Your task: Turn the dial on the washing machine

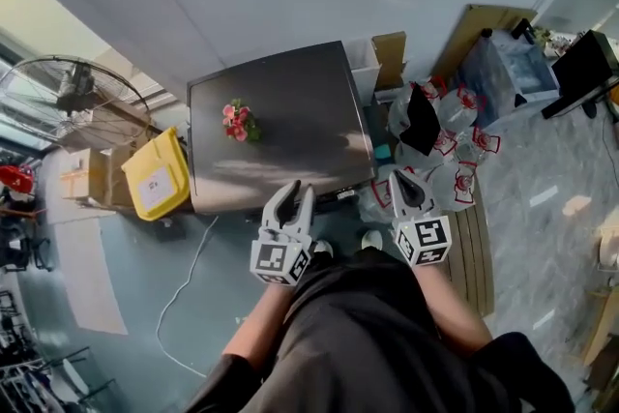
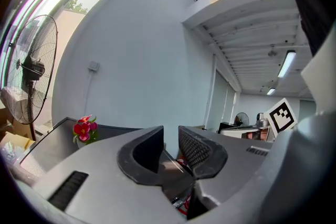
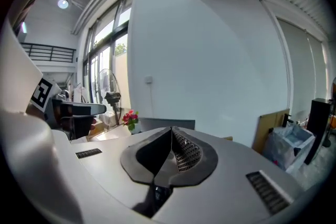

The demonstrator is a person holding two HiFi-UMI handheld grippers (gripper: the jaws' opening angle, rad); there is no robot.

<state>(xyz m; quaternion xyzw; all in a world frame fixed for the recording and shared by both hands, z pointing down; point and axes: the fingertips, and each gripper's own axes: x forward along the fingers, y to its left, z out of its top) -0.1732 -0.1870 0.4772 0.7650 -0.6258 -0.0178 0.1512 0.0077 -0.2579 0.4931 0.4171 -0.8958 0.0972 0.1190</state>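
The washing machine (image 1: 290, 111) is a grey steel box seen from above, with a small pot of pink flowers (image 1: 238, 122) on its lid. No dial shows in any view. My left gripper (image 1: 295, 191) hovers at the machine's near edge, its jaws apart with nothing between them. My right gripper (image 1: 404, 181) hangs just right of the machine's near corner, jaws pressed together and empty. In the left gripper view the left gripper (image 2: 170, 134) points over the lid (image 2: 52, 139) toward the white wall, flowers (image 2: 84, 128) at left. The right gripper (image 3: 171, 131) faces that wall too.
A standing fan (image 1: 73, 97) and a yellow bin (image 1: 155, 174) are left of the machine. Several red-and-white plastic bags (image 1: 455, 145) and cardboard boxes (image 1: 387, 58) crowd its right side. A white cable (image 1: 189, 276) trails over the floor near my legs.
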